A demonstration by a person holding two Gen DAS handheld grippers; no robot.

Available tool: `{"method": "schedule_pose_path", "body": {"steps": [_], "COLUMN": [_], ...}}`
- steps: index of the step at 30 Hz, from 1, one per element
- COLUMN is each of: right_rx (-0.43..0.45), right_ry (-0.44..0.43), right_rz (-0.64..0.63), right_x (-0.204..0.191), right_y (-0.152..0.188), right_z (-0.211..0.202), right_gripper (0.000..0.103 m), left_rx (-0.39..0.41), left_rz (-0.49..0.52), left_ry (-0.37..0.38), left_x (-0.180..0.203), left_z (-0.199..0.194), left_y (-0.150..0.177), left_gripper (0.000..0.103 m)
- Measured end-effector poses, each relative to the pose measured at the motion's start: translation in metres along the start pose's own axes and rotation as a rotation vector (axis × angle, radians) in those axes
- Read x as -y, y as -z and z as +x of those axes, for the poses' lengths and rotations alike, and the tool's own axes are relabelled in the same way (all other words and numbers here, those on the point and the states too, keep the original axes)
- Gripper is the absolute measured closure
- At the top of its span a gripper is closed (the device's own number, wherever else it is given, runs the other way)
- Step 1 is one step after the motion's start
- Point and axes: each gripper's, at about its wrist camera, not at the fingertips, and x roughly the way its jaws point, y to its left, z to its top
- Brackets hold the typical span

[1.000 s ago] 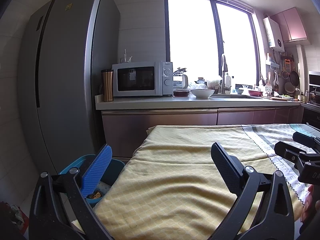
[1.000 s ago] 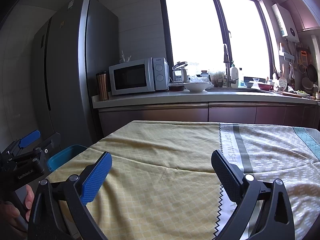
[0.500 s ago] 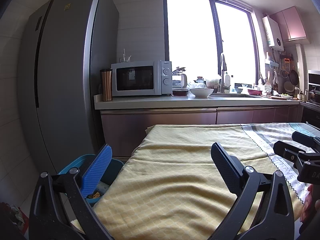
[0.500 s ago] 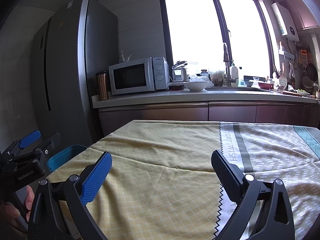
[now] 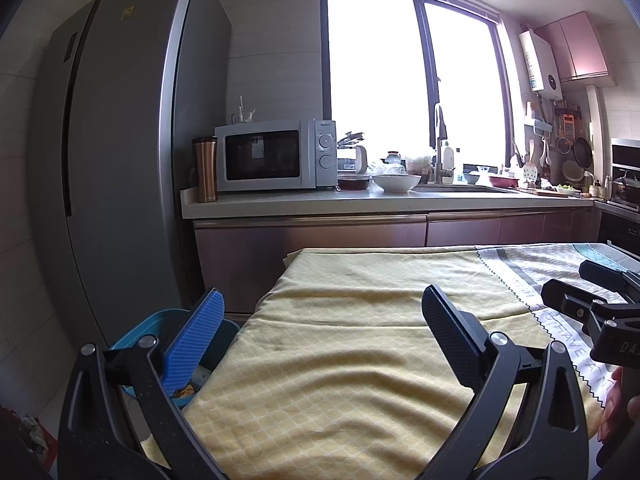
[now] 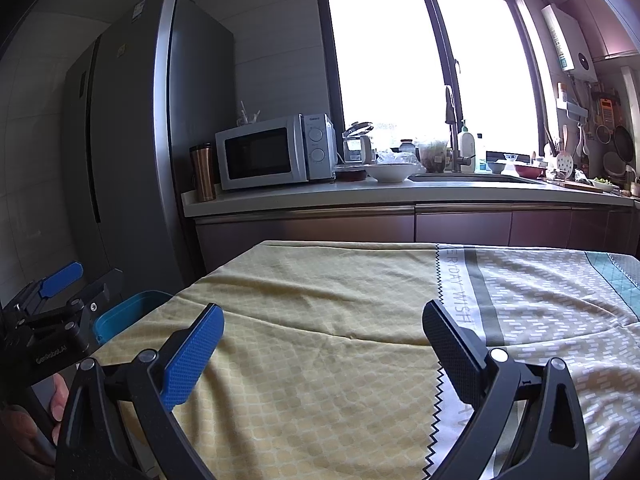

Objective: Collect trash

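A blue trash bin [image 5: 140, 330] stands on the floor at the table's left end, with some scraps inside; its rim also shows in the right wrist view [image 6: 124, 314]. My left gripper [image 5: 320, 320] is open and empty above the yellow tablecloth [image 5: 340, 360], its left finger over the bin. My right gripper [image 6: 320, 336] is open and empty above the same cloth [image 6: 320, 300]. Each gripper shows at the edge of the other's view: the right one [image 5: 592, 300] and the left one [image 6: 60, 292]. No trash shows on the table.
A grey fridge [image 5: 120, 160] stands at the left. Behind the table runs a counter [image 5: 360, 202] with a microwave [image 5: 272, 156], a copper tumbler [image 5: 205, 170], bowls and a sink. The cloth's right part is grey-patterned [image 6: 540, 288].
Both views have shifted very slightly; the grippers stay open and empty above the cloth.
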Motion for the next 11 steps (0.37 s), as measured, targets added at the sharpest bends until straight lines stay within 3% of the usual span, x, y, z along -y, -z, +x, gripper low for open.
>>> {"method": "schedule_pose_path", "body": {"steps": [4,11], "right_rx": [-0.001,-0.056], "right_ry": [0.01,0.059], "right_rz": [-0.001,0.047], "right_x": [0.005,0.041], "right_y": [-0.001,-0.007], "right_z": [0.001,0.008], "right_gripper": [0.007,0.007], "left_rx": [-0.054,-0.289], "left_rz": [0.007,-0.022], "left_ry": [0.02,0.072], "left_x": [0.004,0.005], "left_z": [0.012,0.083], "left_y": [-0.001,-0.008], "left_gripper": [0.006,0.006]}}
